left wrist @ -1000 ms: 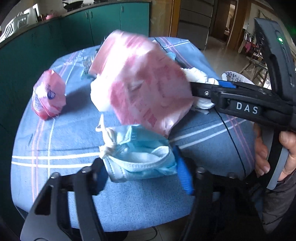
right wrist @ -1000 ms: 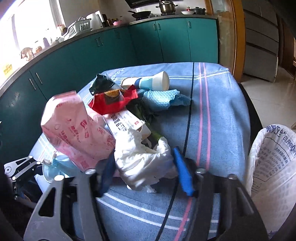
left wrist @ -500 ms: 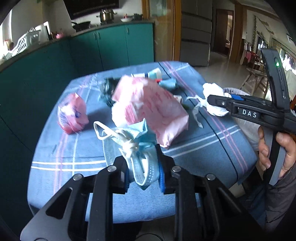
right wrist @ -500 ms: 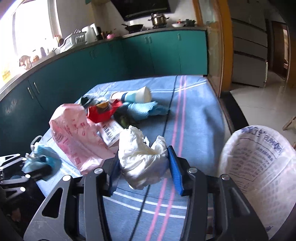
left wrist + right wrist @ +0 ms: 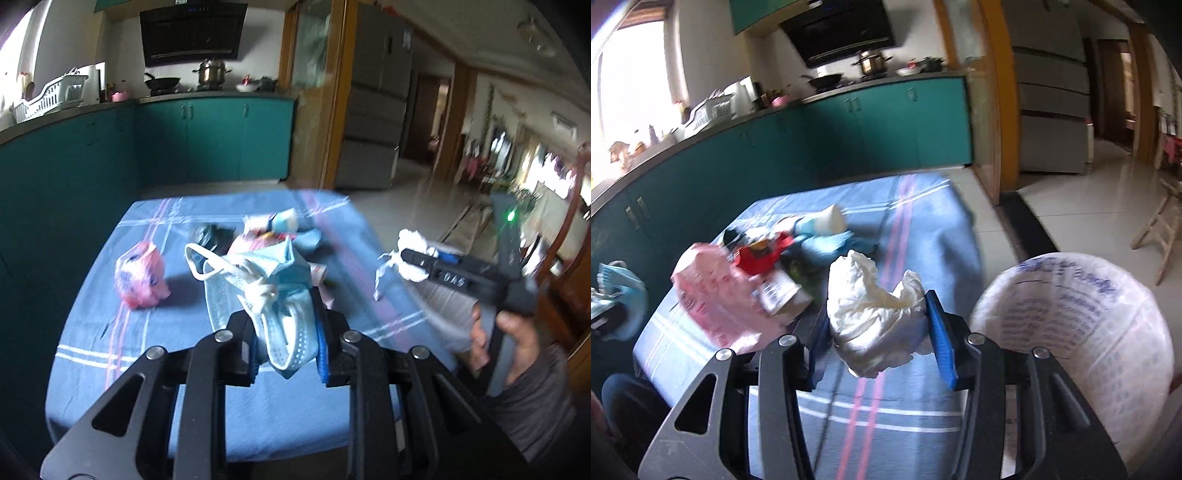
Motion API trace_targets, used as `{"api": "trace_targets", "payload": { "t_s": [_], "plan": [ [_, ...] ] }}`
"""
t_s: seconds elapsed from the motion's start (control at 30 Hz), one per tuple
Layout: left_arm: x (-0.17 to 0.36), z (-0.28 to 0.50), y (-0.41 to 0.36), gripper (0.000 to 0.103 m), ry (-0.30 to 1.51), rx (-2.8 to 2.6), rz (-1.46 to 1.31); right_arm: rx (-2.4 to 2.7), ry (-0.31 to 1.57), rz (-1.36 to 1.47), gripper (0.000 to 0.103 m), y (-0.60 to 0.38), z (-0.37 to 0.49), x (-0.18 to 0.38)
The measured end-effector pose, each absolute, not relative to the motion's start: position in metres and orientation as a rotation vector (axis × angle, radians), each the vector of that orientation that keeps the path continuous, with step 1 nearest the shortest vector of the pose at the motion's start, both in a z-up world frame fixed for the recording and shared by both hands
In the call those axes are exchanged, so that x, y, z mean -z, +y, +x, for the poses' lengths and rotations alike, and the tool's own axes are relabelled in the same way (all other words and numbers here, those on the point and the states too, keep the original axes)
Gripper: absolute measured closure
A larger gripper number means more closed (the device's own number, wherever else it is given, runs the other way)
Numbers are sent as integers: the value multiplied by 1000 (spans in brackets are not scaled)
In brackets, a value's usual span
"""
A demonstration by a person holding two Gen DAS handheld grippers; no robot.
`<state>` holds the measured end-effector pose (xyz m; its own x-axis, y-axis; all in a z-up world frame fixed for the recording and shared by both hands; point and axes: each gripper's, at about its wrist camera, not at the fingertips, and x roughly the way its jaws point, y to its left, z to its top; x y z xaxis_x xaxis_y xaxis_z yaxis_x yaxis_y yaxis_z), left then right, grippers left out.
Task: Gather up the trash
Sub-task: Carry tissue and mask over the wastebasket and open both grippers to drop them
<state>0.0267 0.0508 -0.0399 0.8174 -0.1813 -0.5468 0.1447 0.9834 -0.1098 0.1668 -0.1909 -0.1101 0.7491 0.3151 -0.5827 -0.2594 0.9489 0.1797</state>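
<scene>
My left gripper [image 5: 286,345] is shut on a crumpled blue face mask [image 5: 273,291], held above the blue checked tablecloth [image 5: 184,354]; its white ear loops hang out to the left. My right gripper [image 5: 879,332] is shut on a wad of white plastic [image 5: 875,314], lifted off the table. The same wad [image 5: 410,254] shows in the left wrist view at the tip of the right gripper [image 5: 417,260], off the table's right edge. The mask [image 5: 624,306] appears at the far left of the right wrist view.
A white woven sack [image 5: 1082,332] stands open beside the table on the right. On the cloth lie a pink printed bag [image 5: 713,295], a small pink packet [image 5: 142,277], a red wrapper [image 5: 761,254], a paper cup [image 5: 827,221] and a blue rag [image 5: 831,247]. Teal cabinets [image 5: 207,144] stand behind.
The left gripper closed on the face mask and lifted it off the cloth. The right gripper closed on the white wad and carried it up and rightward, toward the sack.
</scene>
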Motion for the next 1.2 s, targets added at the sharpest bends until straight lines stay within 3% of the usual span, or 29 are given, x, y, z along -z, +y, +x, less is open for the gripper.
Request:
{"api": "trace_targets", "payload": {
  "t_s": [0.17,0.37,0.67,0.73,0.8,0.87,1.03,1.2],
  "plan": [
    [31,53,27,79,604,238,-36,-145,585,88,56,-234,161,98],
    [31,99,-53,79,662,425,45,53,584,137,56,-298,155,98],
    [90,155,-193,77,830,674,154,240,591,232,55,-360,139,104],
    [105,162,-210,64,843,671,188,259,593,249,51,-368,140,106],
    [110,165,-216,37,822,606,254,285,602,261,44,-373,140,109],
    [107,165,-212,29,777,559,292,282,614,284,37,-378,140,111],
    [78,166,-173,19,695,472,313,280,619,285,25,-371,143,111],
    [40,172,-86,13,593,229,275,183,612,232,22,-338,148,107]
  ]
}}
